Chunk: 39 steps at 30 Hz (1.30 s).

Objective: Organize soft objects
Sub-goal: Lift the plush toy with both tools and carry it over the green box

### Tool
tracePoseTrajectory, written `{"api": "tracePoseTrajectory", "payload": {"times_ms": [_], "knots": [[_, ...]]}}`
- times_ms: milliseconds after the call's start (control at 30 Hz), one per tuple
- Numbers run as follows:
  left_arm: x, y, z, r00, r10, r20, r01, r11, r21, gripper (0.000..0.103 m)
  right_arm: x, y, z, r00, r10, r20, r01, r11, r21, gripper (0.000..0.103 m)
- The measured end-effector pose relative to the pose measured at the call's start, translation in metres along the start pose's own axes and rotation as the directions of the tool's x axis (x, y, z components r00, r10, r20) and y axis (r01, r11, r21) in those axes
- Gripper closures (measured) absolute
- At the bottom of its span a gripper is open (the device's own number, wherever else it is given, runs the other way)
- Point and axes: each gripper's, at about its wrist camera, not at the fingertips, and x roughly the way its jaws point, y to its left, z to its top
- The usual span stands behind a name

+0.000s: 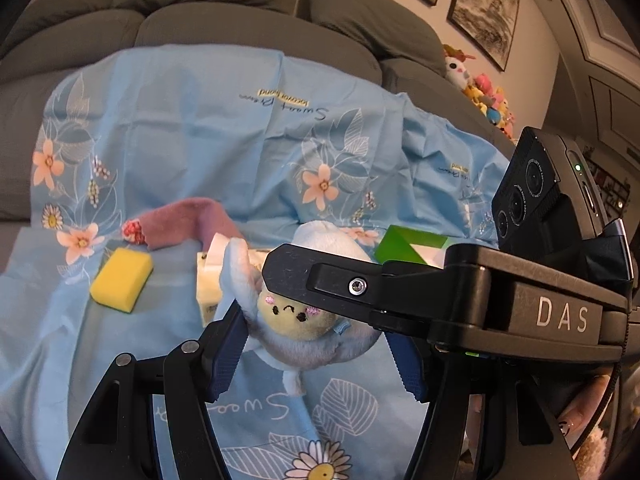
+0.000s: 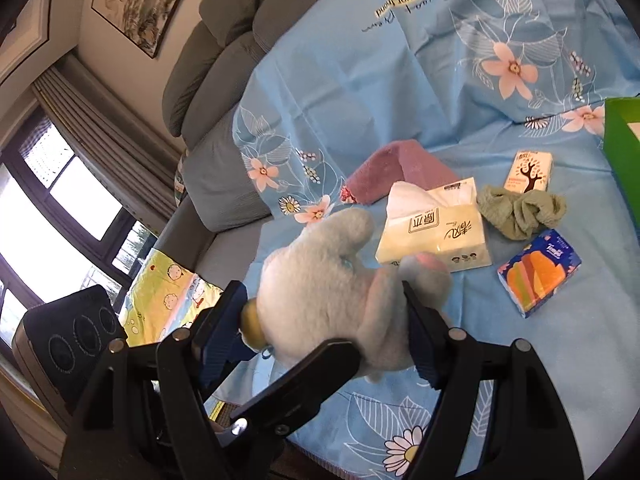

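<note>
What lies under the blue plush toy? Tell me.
Under the blue plush toy, held up between both grippers, lies the blue floral sheet; the toy partly covers the tissue pack behind it.

Soft, even daylight fills both views. In the right wrist view the window is blown out white. Shadows on the blue sheet are faint. Fisheye bending curves the edges, with dark vignetted corners; focus is mostly sharp.

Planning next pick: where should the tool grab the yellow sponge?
Probably grip the yellow sponge across its narrower width, pads on the two long side faces, coming down from above. It lies flat on the blue sheet, a block with all sides free.
</note>
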Motion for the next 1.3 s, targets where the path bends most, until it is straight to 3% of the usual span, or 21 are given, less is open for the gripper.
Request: {"api": "tracePoseTrajectory", "payload": {"times_ms": [467,833,1100,1300], "knots": [[0.004,-0.078,0.019,0.998,-0.034,0.044,0.027,0.990,0.139,0.036,-0.074,-0.019,0.011,0.991,-0.005,0.133,0.003,1.000,0.017,0.028],[0.027,-0.142,0.032,0.991,-0.126,0.053,0.109,0.964,0.240,0.036,-0.138,-0.055,0.022,0.966,-0.037,0.256,0.022,0.998,0.059,0.028],[0.060,-0.184,0.035,0.979,-0.202,0.008,0.191,0.938,0.290,0.036,-0.174,-0.090,0.026,0.944,-0.104,0.314,0.073,0.991,0.108,0.028],[0.096,-0.212,0.032,0.975,-0.218,-0.029,0.215,0.919,0.329,0.036,-0.191,-0.130,0.029,0.932,-0.129,0.338,0.079,0.984,0.157,0.028]]}}
